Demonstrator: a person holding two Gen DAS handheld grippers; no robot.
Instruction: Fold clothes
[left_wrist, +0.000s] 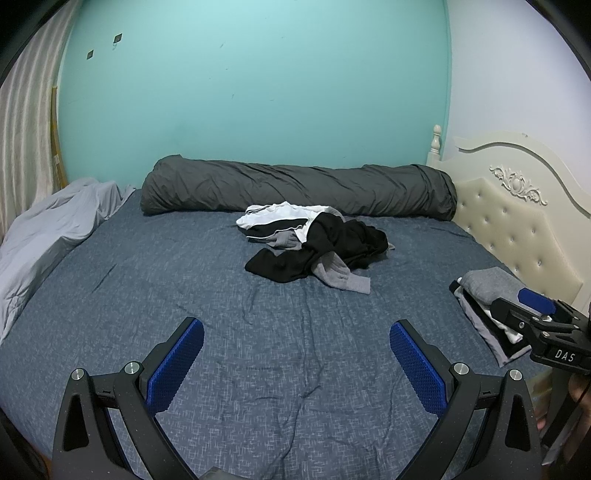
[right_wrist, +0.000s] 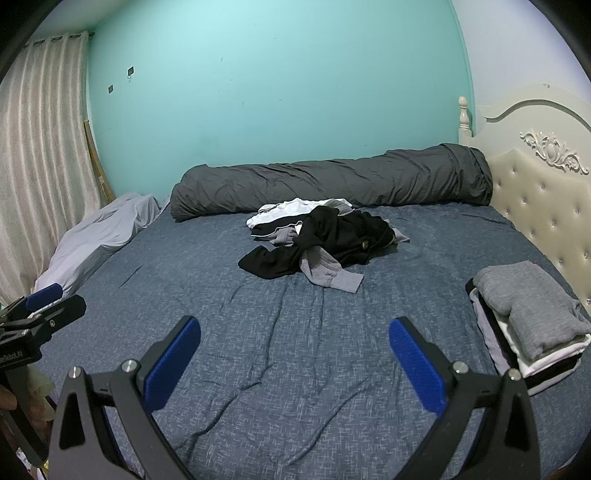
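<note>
On a blue-sheeted bed (right_wrist: 295, 350) under a teal wall, both tongs, left (left_wrist: 296, 349) and right (right_wrist: 294, 345), hover spread and empty while tangled clothes (right_wrist: 317, 240) wait at 12 o'clock, where one careless pinch could drag several garments together.
</note>
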